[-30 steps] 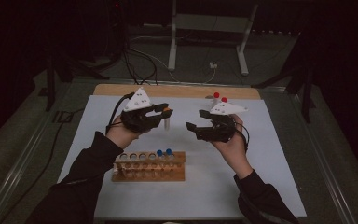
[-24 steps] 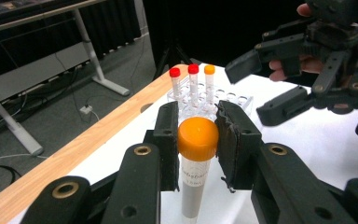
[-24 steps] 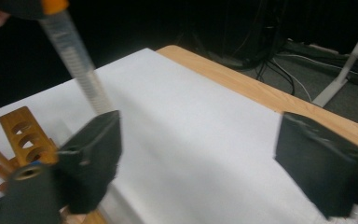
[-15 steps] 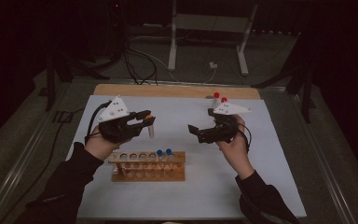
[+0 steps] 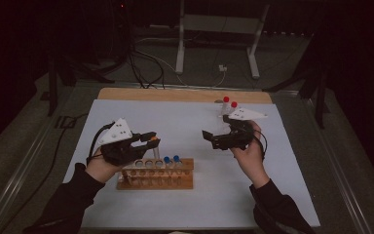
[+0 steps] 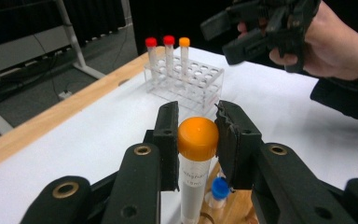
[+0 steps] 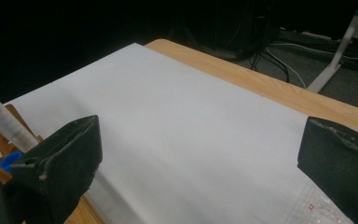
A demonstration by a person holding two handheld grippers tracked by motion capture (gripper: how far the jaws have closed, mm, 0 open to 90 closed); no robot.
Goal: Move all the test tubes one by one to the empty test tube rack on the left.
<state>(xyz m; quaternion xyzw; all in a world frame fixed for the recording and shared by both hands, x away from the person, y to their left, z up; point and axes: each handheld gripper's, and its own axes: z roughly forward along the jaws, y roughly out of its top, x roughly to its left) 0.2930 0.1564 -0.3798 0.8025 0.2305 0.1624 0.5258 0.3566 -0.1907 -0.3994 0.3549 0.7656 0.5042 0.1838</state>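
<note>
The left tool has its jaws closed tight, forearm reaching in from the lower left. The right tool is raised in the right hand, pointing left, its jaws having just opened wide with nothing between them.

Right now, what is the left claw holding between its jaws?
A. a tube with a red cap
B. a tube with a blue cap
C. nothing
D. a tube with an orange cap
D: in the left gripper view the left claw is closed on the orange-capped tube, just above the wooden rack.
</note>
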